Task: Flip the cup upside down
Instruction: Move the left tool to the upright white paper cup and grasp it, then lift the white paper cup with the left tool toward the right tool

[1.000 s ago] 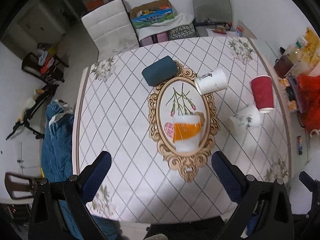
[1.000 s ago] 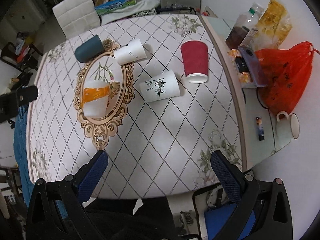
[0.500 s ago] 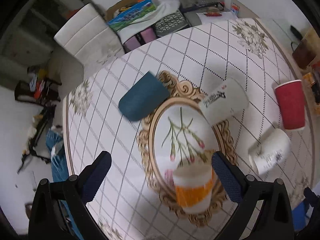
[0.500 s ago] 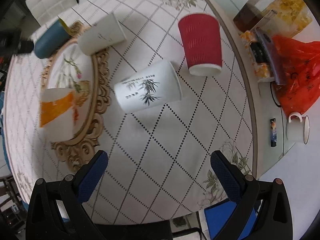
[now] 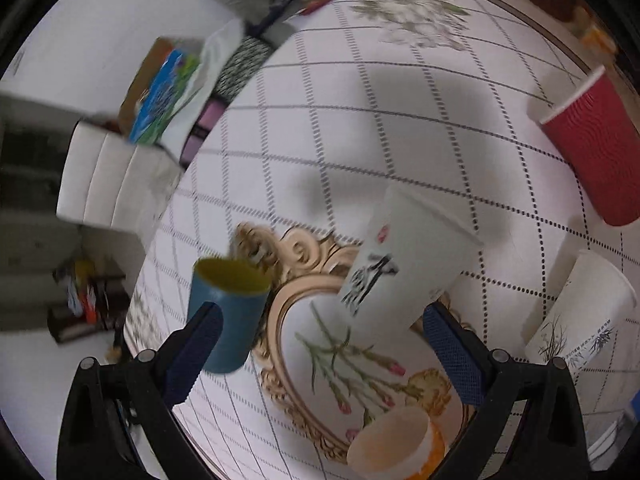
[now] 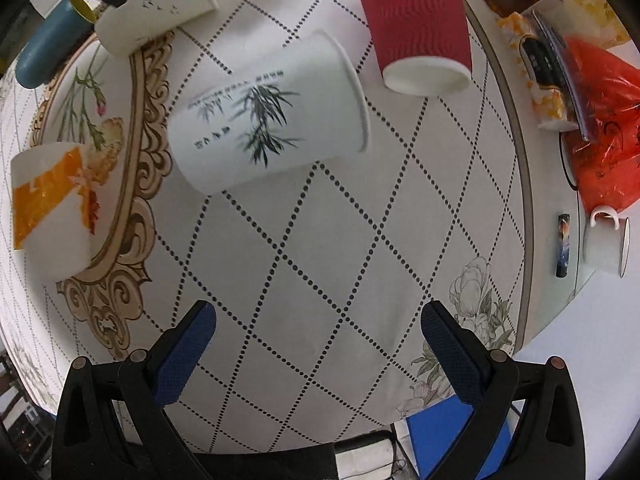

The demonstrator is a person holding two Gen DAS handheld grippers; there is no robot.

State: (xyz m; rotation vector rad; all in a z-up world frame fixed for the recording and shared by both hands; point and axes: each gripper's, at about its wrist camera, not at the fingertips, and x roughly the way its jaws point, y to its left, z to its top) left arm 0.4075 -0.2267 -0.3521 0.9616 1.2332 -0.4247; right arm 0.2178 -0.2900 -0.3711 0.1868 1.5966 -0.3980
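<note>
Two hand-held grippers close in on cups lying on their sides on a quilted surface (image 6: 320, 280). The left hand-held gripper (image 5: 320, 344), jaws spread wide and empty, has the inked white cup (image 5: 404, 268) between its fingers, with the blue cup (image 5: 228, 312) at its left finger. The right hand-held gripper (image 6: 318, 344), also released and holding nothing, hovers short of the bamboo cup (image 6: 268, 120), beside the red cup (image 6: 416, 24). An orange cup (image 6: 52, 208) rests on the ornate mat (image 6: 132, 128). This appears to be the approach step; next, the jaws would need to straddle a cup's wall, clamp, then turn it rim-down.
</note>
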